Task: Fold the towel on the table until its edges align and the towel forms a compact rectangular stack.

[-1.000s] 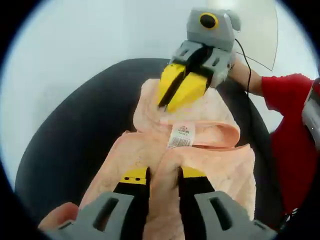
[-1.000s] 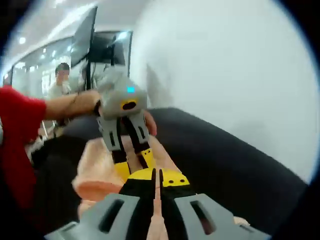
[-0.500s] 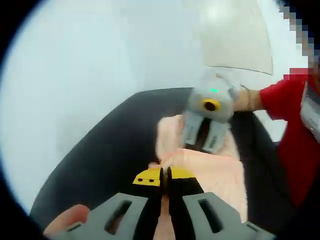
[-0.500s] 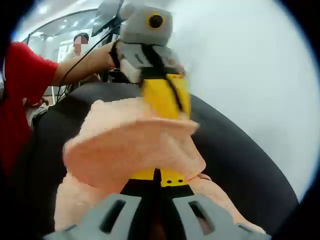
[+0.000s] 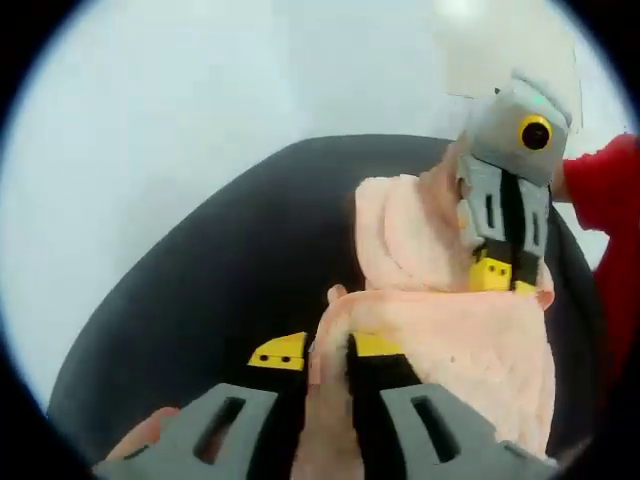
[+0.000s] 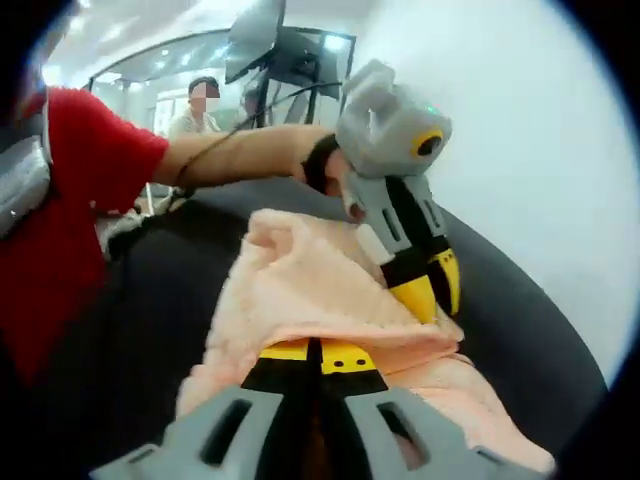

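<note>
A peach towel (image 5: 460, 340) lies bunched on a round black table (image 5: 230, 260). In the left gripper view my left gripper (image 5: 328, 350) is shut on a thick fold of the towel's near edge. My right gripper (image 5: 495, 275) comes in from the right, its yellow tips down at the same folded edge. In the right gripper view my right gripper (image 6: 316, 355) is shut, with the towel (image 6: 310, 280) folded over its tips. The left gripper (image 6: 432, 290) points down onto the fold just to the right. The lower layer of towel spreads beneath both.
The black table (image 6: 140, 300) curves away on all sides, with a white wall (image 6: 520, 150) behind it. A person's red sleeve (image 6: 80, 200) and bare forearm (image 6: 250, 160) reach in. Monitors (image 6: 290, 60) and other people stand in the background.
Both hands have moved and the views with them. The two grippers now sit further apart along the folded edge, and the raised towel fold has come lower over the layer beneath.
</note>
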Available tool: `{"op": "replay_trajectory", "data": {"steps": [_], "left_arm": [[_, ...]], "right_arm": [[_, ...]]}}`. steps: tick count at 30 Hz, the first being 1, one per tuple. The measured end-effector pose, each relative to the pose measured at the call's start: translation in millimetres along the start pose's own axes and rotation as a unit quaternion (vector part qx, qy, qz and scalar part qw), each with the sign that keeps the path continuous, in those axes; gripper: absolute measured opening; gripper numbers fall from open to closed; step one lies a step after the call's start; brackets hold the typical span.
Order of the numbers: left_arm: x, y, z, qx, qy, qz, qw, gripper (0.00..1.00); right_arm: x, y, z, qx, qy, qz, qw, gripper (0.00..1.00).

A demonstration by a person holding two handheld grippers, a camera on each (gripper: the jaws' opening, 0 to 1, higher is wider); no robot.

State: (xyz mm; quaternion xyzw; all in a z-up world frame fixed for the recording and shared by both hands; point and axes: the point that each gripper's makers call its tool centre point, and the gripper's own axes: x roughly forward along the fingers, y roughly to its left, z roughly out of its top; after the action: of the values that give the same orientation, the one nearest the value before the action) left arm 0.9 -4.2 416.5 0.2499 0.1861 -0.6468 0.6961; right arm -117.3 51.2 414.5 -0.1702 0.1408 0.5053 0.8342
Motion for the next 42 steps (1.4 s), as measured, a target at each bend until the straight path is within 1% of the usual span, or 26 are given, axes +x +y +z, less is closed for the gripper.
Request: {"op": "replay_trajectory", "data": {"steps": [2,4,5,6,7,8,10,11,12,13,14,16,18,19,20,21,23,25,27,29,31,33,34,36,40,42], "left_arm": [[-20,4.6,15.3,-0.039,-0.041,0.002,0.9984,0.31],[-53,5.0,31.0,-0.073,-0.082,0.011,0.9939,0.26],[-69,-5.1,35.3,-0.057,-0.098,0.006,0.9936,0.17],[-82,-22.0,36.6,-0.009,-0.109,-0.011,0.9939,0.11],[-85,-39.5,29.7,0.042,-0.103,-0.028,0.9934,0.09],[-81,-48.0,13.7,0.071,-0.075,-0.023,0.9944,0.09],[-64,-54.3,-37.1,0.107,0.033,-0.028,0.9933,0.09],[-58,-50.0,-51.5,0.121,0.055,-0.020,0.9910,0.10],[-51,-49.3,-53.9,0.118,0.040,-0.021,0.9919,0.10],[-49,-49.9,-47.0,0.112,0.006,-0.029,0.9933,0.10],[-49,-47.2,-44.5,0.089,-0.009,-0.031,0.9955,0.10],[-47,-42.0,-48.5,0.105,-0.011,-0.035,0.9938,0.10],[-51,-44.4,-43.9,0.121,-0.024,-0.046,0.9913,0.11],[-59,-40.0,-36.9,0.128,-0.032,-0.033,0.9908,0.12],[-65,-35.8,-30.1,0.128,-0.041,-0.021,0.9907,0.12],[-79,-32.2,-14.4,0.107,-0.074,-0.007,0.9915,0.12],[-105,-41.3,6.3,0.069,-0.119,-0.011,0.9905,0.10],[-121,-62.5,-3.7,0.098,-0.085,-0.010,0.9915,0.10],[-129,-82.8,-12.1,0.148,-0.076,0.016,0.9860,0.11],[-129,-109.2,-32.2,0.173,-0.053,0.031,0.9831,0.12],[-125,-112.4,-48.0,0.186,-0.027,0.063,0.9802,0.12],[-121,-104.9,-59.5,0.232,-0.014,0.100,0.9673,0.13],[-120,-97.2,-64.3,0.235,-0.008,0.120,0.9645,0.13],[-117,-90.6,-69.2,0.214,-0.016,0.127,0.9684,0.13],[-114,-84.1,-83.6,0.229,-0.002,0.122,0.9657,0.05],[-116,-94.0,-80.9,0.193,-0.018,0.084,0.9774,0.03]], "right_arm": [[-1,3,-3.3,-0.006,0.001,0.009,0.9999,0.00],[-1,2,-3.9,-0.019,-0.005,0.010,0.9998,0.00],[-1,3,-3.4,-0.020,-0.009,0.012,0.9997,0.00],[-2,5,-1.2,-0.010,-0.015,0.024,0.9996,0.00],[-1,10,1.7,0.003,-0.024,0.038,0.9990,0.00],[-1,12,2.8,0.011,-0.026,0.047,0.9985,0.00],[-2,24,4.2,0.050,-0.023,0.090,0.9944,0.00],[-2,24,7.4,0.057,-0.031,0.097,0.9931,0.00],[-3,26,10.0,0.068,-0.038,0.108,0.9911,0.00],[-4,27,12.8,0.080,-0.047,0.113,0.9892,0.00],[-6,25,12.3,0.082,-0.048,0.111,0.9893,0.00],[-8,23,9.0,0.081,-0.046,0.106,0.9901,0.00],[-12,10,-2.2,0.027,-0.020,0.073,0.9968,0.00],[-17,9,-4.1,0.020,-0.009,0.064,0.9977,0.00],[-22,1,3.4,0.026,-0.026,0.046,0.9983,0.00],[-29,-7,11.1,0.044,-0.044,0.030,0.9976,0.00],[-41,-18,27.1,0.065,-0.079,0.010,0.9947,0.00],[-51,-29,47.7,0.076,-0.121,-0.018,0.9896,0.00],[-51,-35,66.0,0.060,-0.151,-0.054,0.9852,0.00],[-34,-15,78.6,0.037,-0.164,-0.045,0.9848,0.00],[-11,4,67.2,-0.001,-0.113,-0.032,0.9931,0.00],[5,15,47.4,-0.028,-0.060,-0.015,0.9977,0.00],[11,18,31.6,-0.035,-0.026,-0.012,0.9990,0.00],[13,13,2.4,-0.054,0.031,-0.020,0.9979,0.00],[-2,-7,-14.9,0.013,0.035,-0.032,0.9988,0.00],[-5,-11,-18.5,0.021,0.032,-0.030,0.9988,0.00]]}}
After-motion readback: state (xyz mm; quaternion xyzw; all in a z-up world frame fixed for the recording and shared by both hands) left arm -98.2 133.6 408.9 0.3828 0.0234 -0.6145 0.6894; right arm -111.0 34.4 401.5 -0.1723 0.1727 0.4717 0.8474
